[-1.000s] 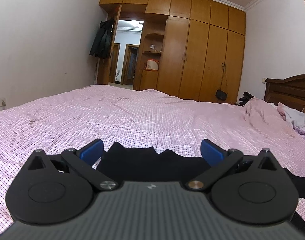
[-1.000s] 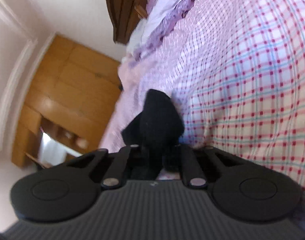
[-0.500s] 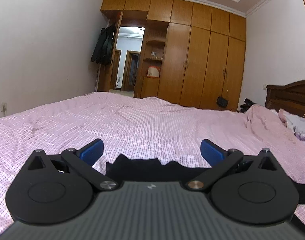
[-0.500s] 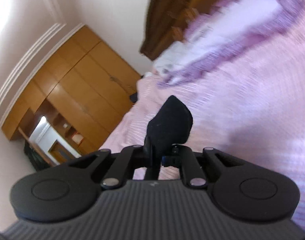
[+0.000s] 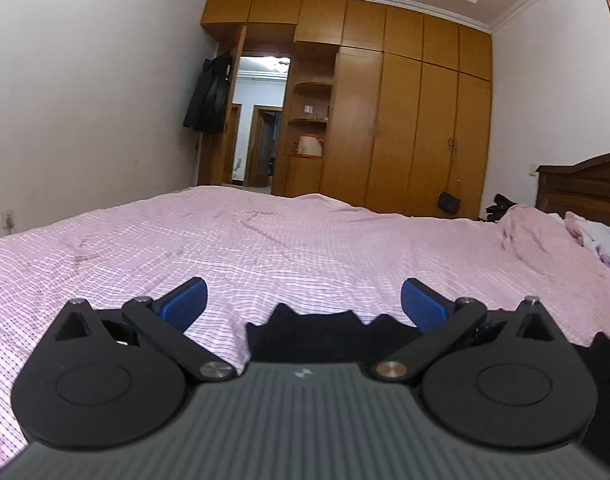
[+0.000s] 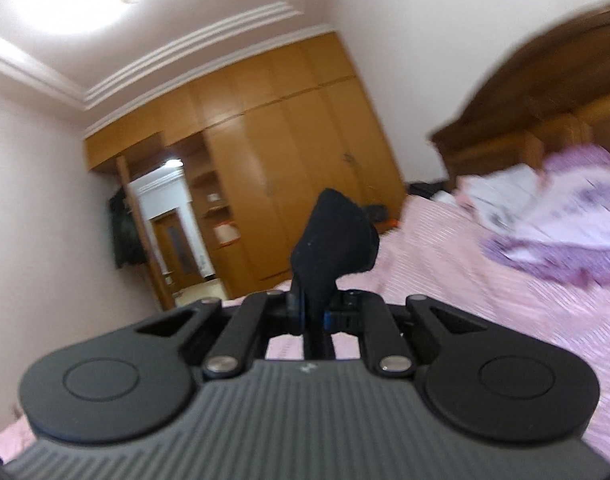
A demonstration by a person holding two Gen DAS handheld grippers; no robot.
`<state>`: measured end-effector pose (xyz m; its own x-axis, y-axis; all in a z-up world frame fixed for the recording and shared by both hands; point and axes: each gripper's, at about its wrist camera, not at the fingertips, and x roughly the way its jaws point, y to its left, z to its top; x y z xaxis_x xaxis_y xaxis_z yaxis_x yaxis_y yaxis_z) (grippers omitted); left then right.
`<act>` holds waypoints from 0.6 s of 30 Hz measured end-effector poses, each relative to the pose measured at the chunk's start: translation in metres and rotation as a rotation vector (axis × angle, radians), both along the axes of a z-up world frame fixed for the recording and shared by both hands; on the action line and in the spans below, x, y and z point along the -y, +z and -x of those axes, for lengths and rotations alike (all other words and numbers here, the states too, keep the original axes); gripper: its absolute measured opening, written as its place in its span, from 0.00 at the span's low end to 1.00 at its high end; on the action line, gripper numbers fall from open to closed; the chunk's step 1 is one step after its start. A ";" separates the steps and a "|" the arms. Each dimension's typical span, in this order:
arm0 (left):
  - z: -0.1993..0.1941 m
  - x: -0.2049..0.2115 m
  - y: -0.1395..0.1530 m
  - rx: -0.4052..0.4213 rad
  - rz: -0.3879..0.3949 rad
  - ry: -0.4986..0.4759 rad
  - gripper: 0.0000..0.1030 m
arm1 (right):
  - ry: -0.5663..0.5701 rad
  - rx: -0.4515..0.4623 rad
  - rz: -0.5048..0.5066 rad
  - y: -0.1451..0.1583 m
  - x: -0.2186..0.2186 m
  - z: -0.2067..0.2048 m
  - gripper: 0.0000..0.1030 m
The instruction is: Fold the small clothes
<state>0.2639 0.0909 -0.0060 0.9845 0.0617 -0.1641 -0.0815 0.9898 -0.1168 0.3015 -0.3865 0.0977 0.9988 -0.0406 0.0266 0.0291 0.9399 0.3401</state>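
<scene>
A: Left wrist view. Left gripper [image 5: 303,300] has its jaws spread wide, blue pads [image 5: 184,298] far apart, nothing pinched. It points nearly level over the pink checked bedsheet [image 5: 265,248].

B: Task item there?

A: Black garment [image 5: 325,334] lies on the sheet just in front of the gripper body, below and between the open fingers; whether it touches them, cannot tell. More black cloth shows at the right edge. Wooden wardrobe [image 5: 405,120] along the far wall, dark headboard [image 5: 581,184] at right.

B: Right wrist view?

A: Blurred. Right gripper [image 6: 313,314] is clamped tight on a fold of black cloth [image 6: 333,248]; the cloth stands up above the fingertips, clear of the bed [image 6: 445,264]. The view is tilted; wardrobe [image 6: 289,152] behind, rumpled purple-and-white bedding [image 6: 553,224] at right by the headboard [image 6: 545,92].

B: Same garment in both views?

A: Cannot tell.
</scene>
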 end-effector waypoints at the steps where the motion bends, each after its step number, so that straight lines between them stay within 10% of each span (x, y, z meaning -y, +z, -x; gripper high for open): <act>1: -0.001 -0.005 -0.003 0.007 0.007 0.007 1.00 | 0.014 0.010 0.026 0.004 -0.011 -0.003 0.10; 18: -0.014 -0.050 -0.026 -0.050 0.149 0.080 1.00 | 0.277 0.068 0.315 -0.025 -0.232 -0.075 0.10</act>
